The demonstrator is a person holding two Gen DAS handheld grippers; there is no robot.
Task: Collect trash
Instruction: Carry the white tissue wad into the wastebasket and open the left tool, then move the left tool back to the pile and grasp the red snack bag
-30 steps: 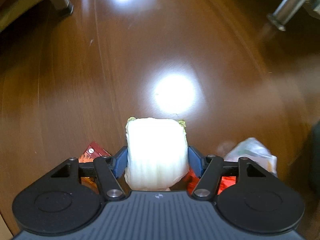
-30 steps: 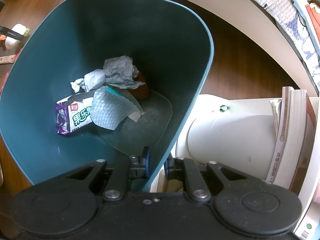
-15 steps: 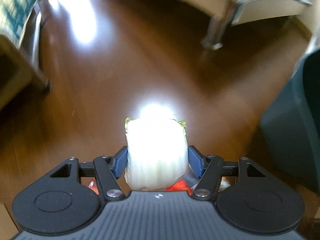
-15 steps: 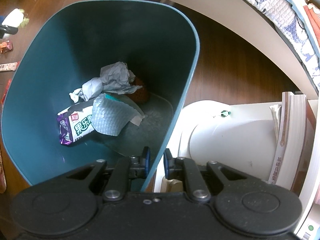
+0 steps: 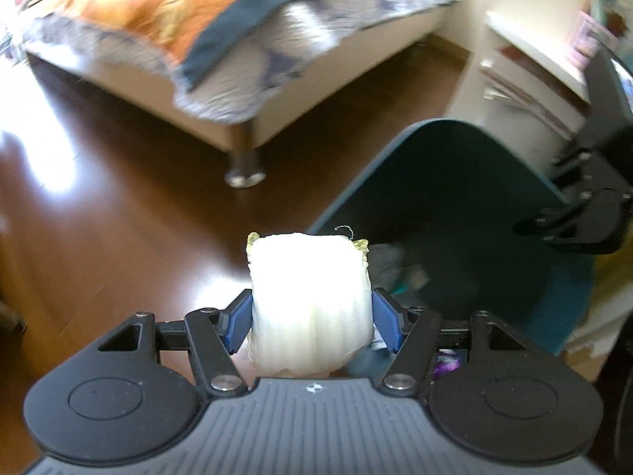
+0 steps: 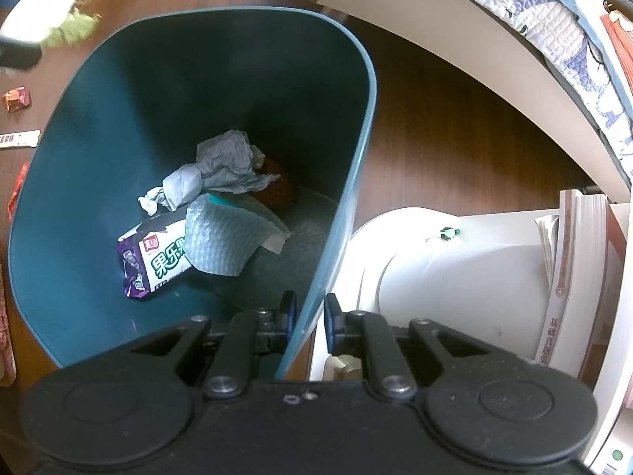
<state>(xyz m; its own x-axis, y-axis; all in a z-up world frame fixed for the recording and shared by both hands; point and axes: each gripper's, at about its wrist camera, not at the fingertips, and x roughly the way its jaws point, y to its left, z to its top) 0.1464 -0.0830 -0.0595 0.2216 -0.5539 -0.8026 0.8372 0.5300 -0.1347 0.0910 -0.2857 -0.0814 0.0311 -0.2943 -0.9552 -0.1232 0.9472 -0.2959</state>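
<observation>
1. Both pairs of jaws are clamped on something: the left gripper (image 5: pixel 312 318) squeezes a cabbage chunk (image 5: pixel 310 297) between its blue pads (image 5: pixel 385 322), spread about as wide as the chunk itself, while the right gripper (image 6: pixel 306 316) pinches the thin near wall of the teal bin (image 6: pixel 356 182), its pads nearly together with only the plastic between them.

2. That cabbage piece sits in the air, near the bin's rim; seen from the right wrist camera it shows as a pale blur with green leaf edges at the upper left, beyond the far rim (image 6: pixel 43 8).

3. It looks stiff and ribbed at the white base, light to moderate in weight, probably damp and somewhat slippery. A grip across the firm white ribs, as here, seems right; the leafy fringe would tear or slip.

4. Inside the bin lie crumpled paper (image 6: pixel 225 162), a bubble-wrap sheet (image 6: pixel 225 237), a purple and white snack wrapper (image 6: pixel 152 263) and a brownish object (image 6: pixel 279 188) partly hidden beneath the paper.

5. Some litter remains on the wooden floor (image 6: pixel 435 126): a red candy wrapper (image 6: pixel 16 99) and a flat paper strip (image 6: pixel 18 138) lie left of the bin.

6. My judgement: the chunk needs carrying over the opening before release, and the bin's flexible wall may bend under the pinch.
</observation>
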